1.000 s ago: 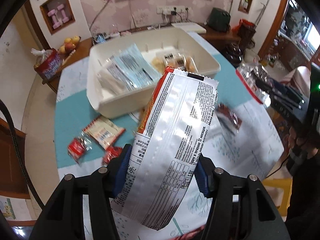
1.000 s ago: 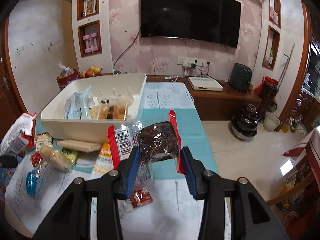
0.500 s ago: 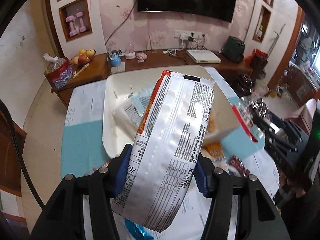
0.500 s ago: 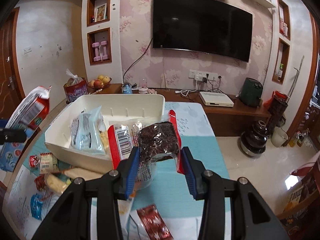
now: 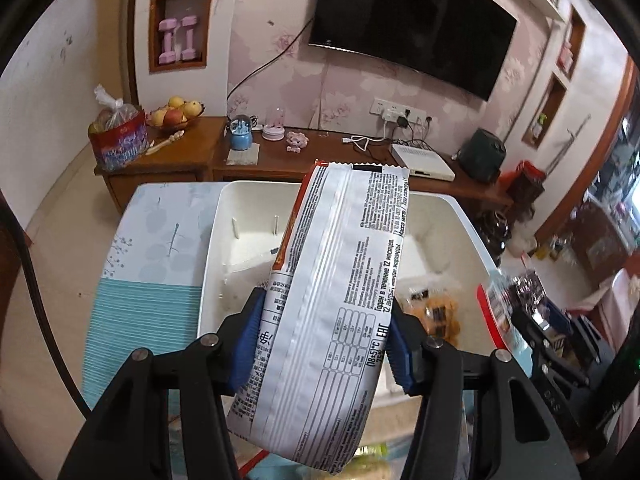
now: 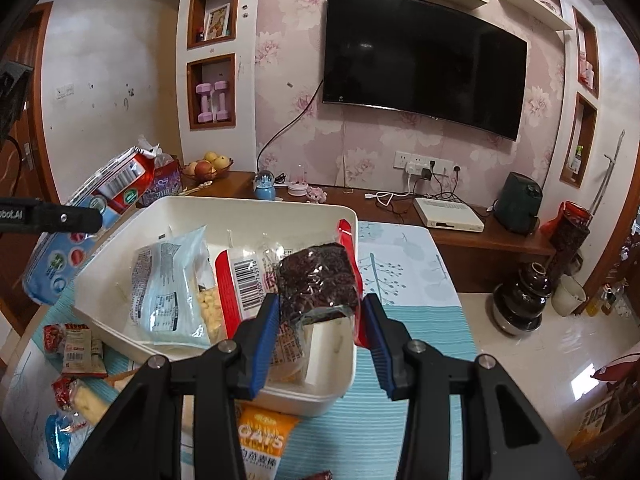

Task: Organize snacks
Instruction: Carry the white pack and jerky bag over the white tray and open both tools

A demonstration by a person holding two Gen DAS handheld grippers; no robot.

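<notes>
Seen from the right wrist, loose snack packets [image 6: 76,350] are scattered on the table [image 6: 420,320] at the far left, beside the white tub [image 6: 256,206]; one small red-and-white packet lies just beside the tub's near-left corner, and a pale stick-shaped snack [image 6: 86,398] lies nearer the camera. Above them the left gripper [image 5: 324,336] is clenched on a large silver bag [image 5: 340,280] with red edging and printed text, which is held tilted over the tub's left part; in the right wrist view the same bag [image 6: 86,216] shows its blue and red face beyond the tub's left wall. Inside the tub a pale blue packet [image 6: 166,288] is propped against a bag of yellowish pieces [image 6: 210,312]. To their right the right gripper [image 6: 318,330] is clamped on a clear packet of dark dried fruit [image 6: 316,280] with red borders and a barcode, held over the tub's near-right corner. An orange oats packet [image 6: 262,436] lies on the table, partly tucked under the tub's near wall, between the arms of the right gripper. Further right the teal striped cloth is bare up to the table's edge
</notes>
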